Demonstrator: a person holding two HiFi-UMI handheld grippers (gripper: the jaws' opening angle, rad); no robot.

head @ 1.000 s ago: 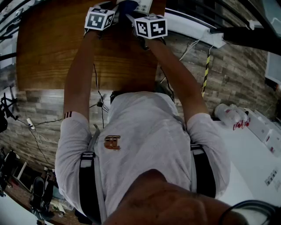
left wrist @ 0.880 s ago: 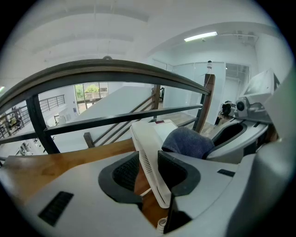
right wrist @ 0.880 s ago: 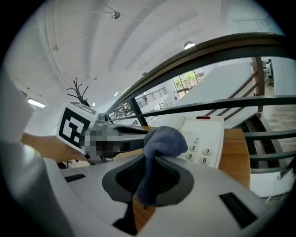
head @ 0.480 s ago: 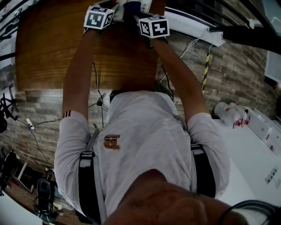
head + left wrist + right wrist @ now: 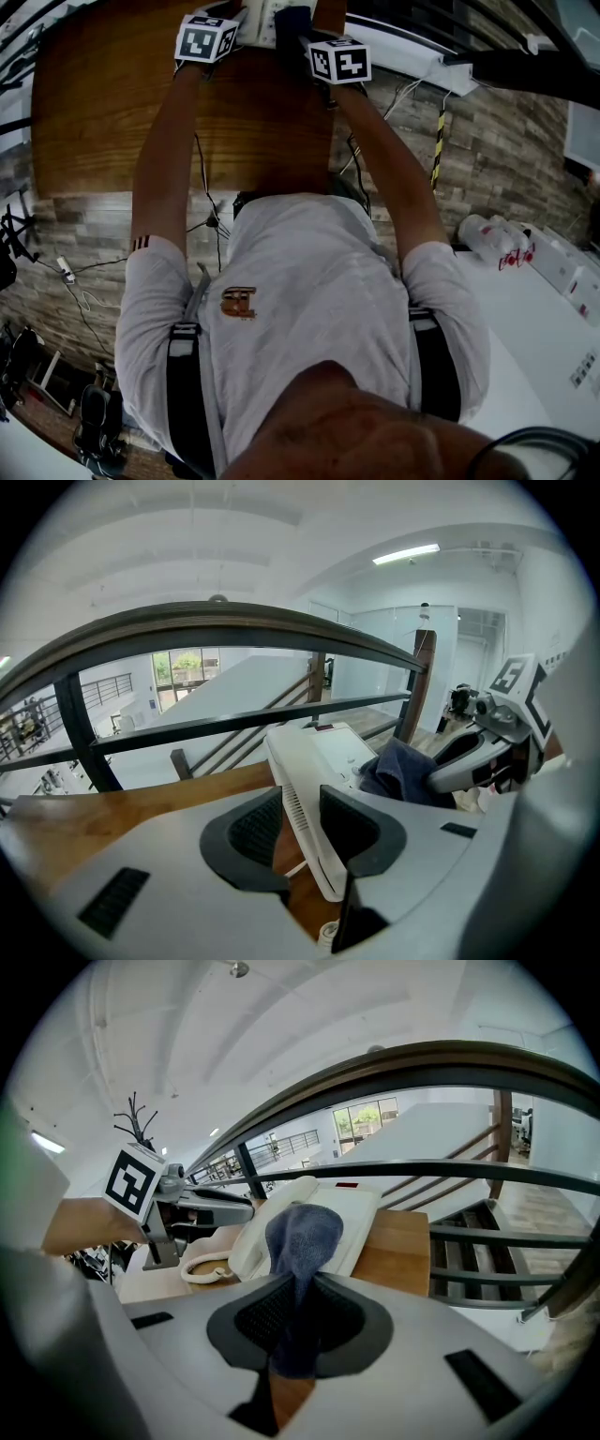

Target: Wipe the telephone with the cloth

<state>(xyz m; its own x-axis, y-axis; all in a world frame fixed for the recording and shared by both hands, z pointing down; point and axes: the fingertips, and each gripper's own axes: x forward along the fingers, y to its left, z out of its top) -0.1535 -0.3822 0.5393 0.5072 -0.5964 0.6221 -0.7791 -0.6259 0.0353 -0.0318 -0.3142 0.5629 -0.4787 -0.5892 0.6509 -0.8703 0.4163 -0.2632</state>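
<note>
The left gripper [image 5: 302,829] clamps the white plastic telephone [image 5: 330,761] between its 2 jaws; the right gripper [image 5: 295,1321] pinches the dark blue cloth [image 5: 302,1230], touching the telephone just ahead (wiping seems midway).

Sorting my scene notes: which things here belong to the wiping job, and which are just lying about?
Job: telephone, cloth, left gripper, right gripper.
Lying about: railing, floor cables.

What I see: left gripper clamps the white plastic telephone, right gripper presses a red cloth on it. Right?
Not red: the right gripper view shows the right gripper pressing a dark blue cloth. The left gripper does clamp the white plastic telephone.
</note>
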